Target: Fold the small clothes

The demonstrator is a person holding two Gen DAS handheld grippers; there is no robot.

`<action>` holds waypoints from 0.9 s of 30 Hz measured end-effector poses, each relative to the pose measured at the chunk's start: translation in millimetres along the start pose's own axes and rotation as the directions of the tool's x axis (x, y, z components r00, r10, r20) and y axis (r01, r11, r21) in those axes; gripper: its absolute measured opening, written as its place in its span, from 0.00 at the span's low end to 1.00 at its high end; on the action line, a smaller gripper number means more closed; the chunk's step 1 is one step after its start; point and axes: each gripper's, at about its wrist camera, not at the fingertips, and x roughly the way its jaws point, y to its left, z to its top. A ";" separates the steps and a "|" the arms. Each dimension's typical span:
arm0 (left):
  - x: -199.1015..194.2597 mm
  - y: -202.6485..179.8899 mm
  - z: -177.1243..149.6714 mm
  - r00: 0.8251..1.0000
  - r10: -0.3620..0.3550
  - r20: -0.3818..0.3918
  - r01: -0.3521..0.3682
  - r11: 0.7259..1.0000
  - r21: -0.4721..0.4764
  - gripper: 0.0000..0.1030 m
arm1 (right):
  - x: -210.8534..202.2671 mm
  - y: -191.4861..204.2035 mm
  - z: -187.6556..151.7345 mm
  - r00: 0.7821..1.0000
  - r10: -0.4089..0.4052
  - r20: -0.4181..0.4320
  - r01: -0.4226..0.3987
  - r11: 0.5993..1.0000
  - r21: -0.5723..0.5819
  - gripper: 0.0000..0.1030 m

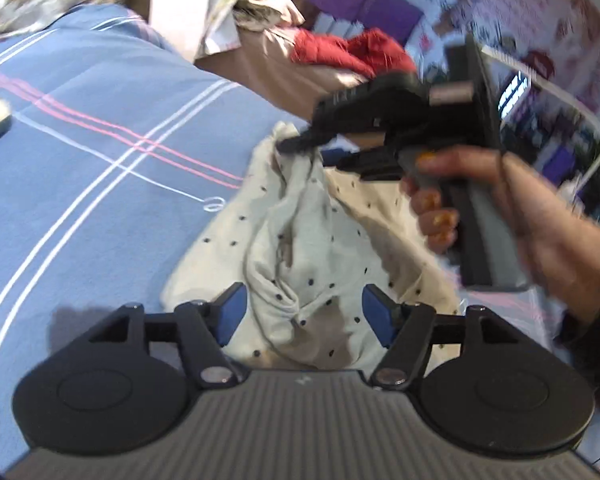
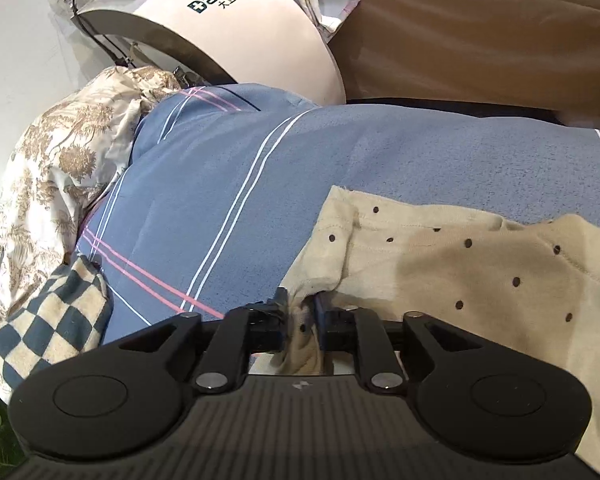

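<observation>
A cream garment with dark dots (image 1: 300,240) lies crumpled on the blue striped bedsheet (image 1: 100,140). My left gripper (image 1: 304,312) hovers over its near end, blue pads (image 1: 232,312) spread wide; the cloth passes between them without being pressed. In the left wrist view a hand holds my right gripper (image 1: 308,146) at the garment's far corner, which rises to its tip. In the right wrist view that gripper (image 2: 302,320) has its jaws close together with a bunch of the dotted garment (image 2: 460,264) pinched between them.
A white curved device (image 2: 240,32) and a tan cushion (image 2: 480,40) stand beyond the sheet. A floral quilt (image 2: 52,168) and a blue checked cloth (image 2: 52,320) lie at the left. Red fabric (image 1: 352,50) rests on the tan surface.
</observation>
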 end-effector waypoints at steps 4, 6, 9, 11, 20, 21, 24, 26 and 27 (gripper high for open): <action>24.6 -6.0 -8.4 0.997 0.067 -0.042 -0.066 0.998 0.017 0.37 | -31.5 4.0 -3.2 0.998 0.019 0.060 -0.015 0.997 -0.071 0.52; 24.3 -2.2 -10.5 0.999 0.041 -0.023 -0.041 0.999 -0.014 0.17 | -50.4 -2.2 -8.5 0.996 0.052 0.073 -0.046 0.996 -0.082 0.51; 7.8 12.7 -9.5 0.999 0.014 0.031 -0.011 0.995 -0.096 0.10 | -76.6 -23.8 -20.6 0.993 0.033 0.109 -0.027 0.998 -0.056 0.51; -5.6 21.5 -7.7 0.998 0.020 0.061 -0.013 0.994 -0.112 0.10 | -88.5 -39.6 -29.4 0.991 -0.021 0.132 0.030 0.997 -0.065 0.52; -30.8 72.0 -25.4 0.998 -0.060 0.030 0.067 0.932 -0.357 0.65 | -127.1 -134.0 -73.2 0.975 -0.075 0.208 0.031 0.978 0.207 0.95; -25.4 71.8 -29.0 0.996 -0.091 0.020 0.092 0.921 -0.378 0.73 | -125.2 -141.0 -77.0 0.978 -0.040 0.205 -0.010 0.971 0.240 0.95; -9.0 66.5 -39.0 0.992 -0.121 0.025 0.121 0.904 -0.410 0.84 | -115.5 -151.3 -86.6 0.979 0.028 0.203 -0.089 0.949 0.302 0.95; -0.8 58.7 -41.2 0.992 -0.108 0.060 0.123 0.906 -0.405 0.86 | -107.7 -155.7 -92.0 0.979 0.047 0.197 -0.112 0.937 0.331 0.95; 4.3 54.2 -41.1 0.991 -0.111 0.077 0.133 0.904 -0.407 0.86 | -104.9 -157.1 -93.8 0.977 0.051 0.205 -0.120 0.932 0.342 0.94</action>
